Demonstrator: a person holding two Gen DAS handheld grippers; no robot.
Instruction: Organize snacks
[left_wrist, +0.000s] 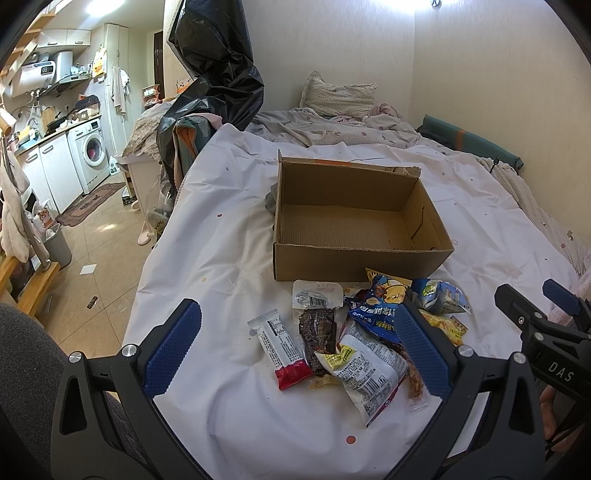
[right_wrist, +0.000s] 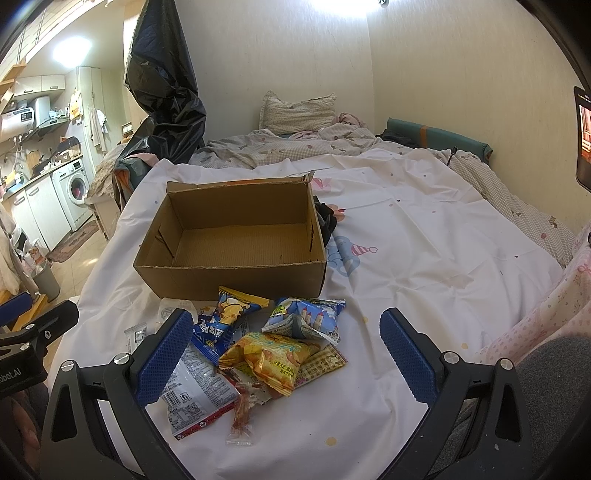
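**Snack sort at the starting line: box empty, both grippers spread wide**

A cardboard box (left_wrist: 354, 218) sits open and empty at the centre of the left wrist view, on a white bedsheet (left_wrist: 207, 236). Just below it in the frame, a heap of snack packets (left_wrist: 369, 332) lies loose on the sheet, none yet inside the box. The left gripper (left_wrist: 295, 347) fills the lower part of the frame, its blue fingers (left_wrist: 170, 347) parted wide and grasping nothing; a white bar with a red end (left_wrist: 282, 347) and a dark brown packet (left_wrist: 319, 334) lie between them. In the right wrist view the right gripper (right_wrist: 284, 354) is likewise released, its span framing a yellow packet (right_wrist: 269, 356) at lower centre, with a blue-and-white packet (right_wrist: 306, 317) just above it and a blue-and-yellow packet (right_wrist: 225, 314) to the upper left.

The work appears to stand at its first step: choosing a packet. The next move likely calls for lowering one gripper over a single wrapper, closing on it without snagging its neighbours, then carrying it up the frame into the box. The overlapping wrappers may make a clean single pick tricky.
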